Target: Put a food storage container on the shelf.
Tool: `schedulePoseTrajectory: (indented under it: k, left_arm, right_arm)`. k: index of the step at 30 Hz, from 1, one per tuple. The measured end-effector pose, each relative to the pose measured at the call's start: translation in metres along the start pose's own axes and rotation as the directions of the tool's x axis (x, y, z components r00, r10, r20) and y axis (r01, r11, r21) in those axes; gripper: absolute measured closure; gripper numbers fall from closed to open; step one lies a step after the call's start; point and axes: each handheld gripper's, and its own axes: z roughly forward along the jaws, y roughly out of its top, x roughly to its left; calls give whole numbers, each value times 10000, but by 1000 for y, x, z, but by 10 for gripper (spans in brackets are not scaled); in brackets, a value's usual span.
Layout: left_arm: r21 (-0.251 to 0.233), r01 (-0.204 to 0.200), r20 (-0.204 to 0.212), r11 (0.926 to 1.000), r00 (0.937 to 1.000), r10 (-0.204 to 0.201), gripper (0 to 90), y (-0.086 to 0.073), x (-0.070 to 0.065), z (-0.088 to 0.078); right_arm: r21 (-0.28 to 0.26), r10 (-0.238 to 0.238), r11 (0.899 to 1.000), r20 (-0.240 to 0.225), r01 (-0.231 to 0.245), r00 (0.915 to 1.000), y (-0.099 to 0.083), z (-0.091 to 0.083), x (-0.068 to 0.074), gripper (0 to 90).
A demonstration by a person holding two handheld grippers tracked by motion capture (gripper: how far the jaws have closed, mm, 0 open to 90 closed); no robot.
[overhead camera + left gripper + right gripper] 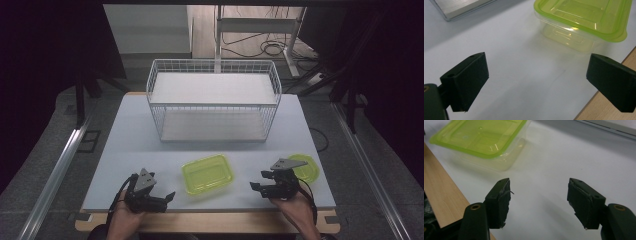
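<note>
Left claw (167, 197): nearest the worktop's front edge at about 7 o'clock, held in the person's hand; jaws spread wide with nothing between them.
Right claw (259, 181): at about 5 o'clock, jaws apart and empty, bare worktop (130, 135) beneath them.
Rectangular box (207, 173): lidded yellow-green plastic container, resting flat at 6 o'clock between the two claws, touched by neither.
Key relation: box lies toward 3 o'clock from the left claw and toward 9 o'clock from the right; its long axis runs roughly 9 to 3, slightly tilted. Left claw's tip looks a little nearer, so I judge either hand could reach it with a short move inward.
Box contents: translucent walls, seemingly empty.
Round container (305, 168): yellow-green, at 4 o'clock, just behind the right claw and partly hidden by it; contents cannot be told.
Wire basket (213, 100): white, two-tiered, at 12 o'clock, well apart from the hands; both shelves bare.
</note>
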Motion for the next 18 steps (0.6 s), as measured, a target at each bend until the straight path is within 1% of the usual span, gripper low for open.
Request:
schedulePoseTrajectory:
  k: [2,3,6,7,9,11,12,13,14,15,17,18]
  left_arm:
    - [39,-49,-18,10000,10000,49,40,-1,0,-1]
    - [50,-113,-75,9999,9999,113,40,-2,-1,-1]
    - [100,-187,-142,9998,9997,189,40,-3,-2,-2]
    - [105,-215,-177,9997,9996,217,40,-3,-2,-2]
    - [120,-211,-207,9997,9996,213,40,-4,-2,-2]
    - [123,-197,-234,9997,9995,199,40,-5,-2,-4]
    - [142,-157,-273,9998,9995,161,41,-6,-2,-4]
    - [142,-157,-273,9998,9995,161,41,-6,-2,-4]
    - [139,-117,-286,9998,9995,121,41,-7,-1,-5]
    - [130,-94,-289,9999,9995,98,42,-7,-1,-5]
    - [124,-32,-303,9999,9995,36,43,-9,-1,-6]
    - [124,-32,-303,9999,9995,36,44,-9,-1,-6]
  right_arm:
    - [17,94,10000,-76,-93,9999,1,0,0,363]
    - [45,372,9993,-225,-371,9991,3,2,-1,363]
    - [-21,718,9974,-641,-721,9954,6,5,-3,362]
    - [-21,718,9974,-641,-721,9954,6,5,-3,362]
    - [-32,950,9954,-967,-957,9908,9,8,-3,361]
    - [-23,1062,9942,-1264,-1074,9863,12,12,-3,363]
    - [26,1083,9940,-1494,-1092,9828,15,16,-2,377]
    - [26,1083,9940,-1494,-1092,9828,15,16,-2,377]
    - [37,1149,9933,-1622,-1158,9800,17,18,-2,389]
    - [80,1240,9922,-1865,-1247,9746,22,22,-2,415]
    - [215,1334,9911,-1966,-1317,9714,28,27,-2,438]
    - [274,1412,9900,-2053,-1385,9685,31,29,-3,448]
